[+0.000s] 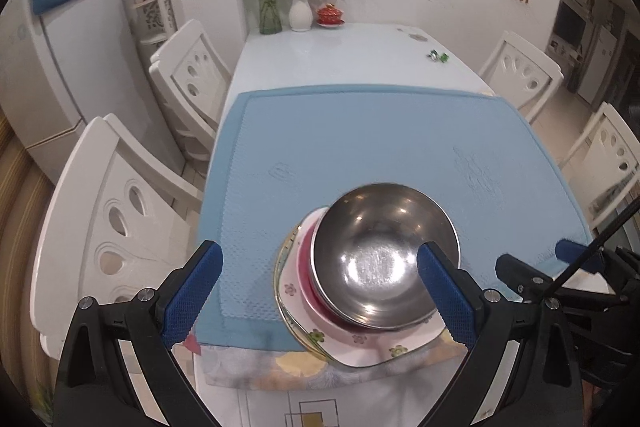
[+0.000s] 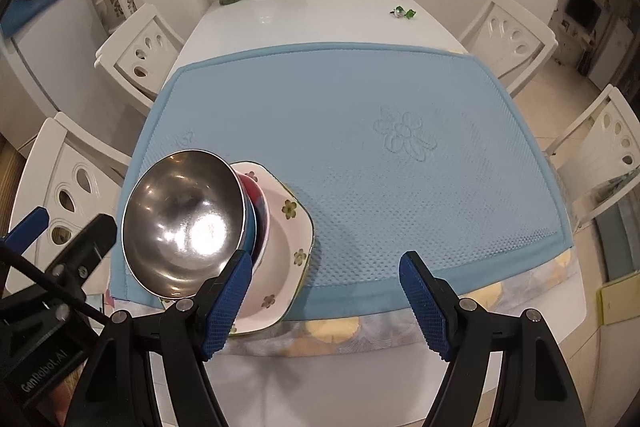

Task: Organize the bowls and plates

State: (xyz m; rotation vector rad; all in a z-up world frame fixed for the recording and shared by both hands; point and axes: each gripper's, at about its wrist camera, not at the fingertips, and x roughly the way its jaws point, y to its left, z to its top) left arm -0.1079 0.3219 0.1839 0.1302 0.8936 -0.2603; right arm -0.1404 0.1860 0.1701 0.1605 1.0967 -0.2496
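Stack: shiny steel bowl [image 1: 384, 255] atop red bowl [image 2: 256, 199], probably ceramic, on floral square porcelain plate [image 2: 280, 259]; slippery, fragile—we grip rims; left gripper [image 1: 320, 291] and right gripper [image 2: 324, 303] spread, empty.

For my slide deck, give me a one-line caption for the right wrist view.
Open right gripper beside a steel bowl stacked on nested bowls in a floral plate on a blue mat.

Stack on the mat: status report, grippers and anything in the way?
Left gripper open, straddling the steel bowl. Right gripper open, empty, beside the stack. Bowl tops red bowl on floral plate, tilted. Blue mat beyond bare.
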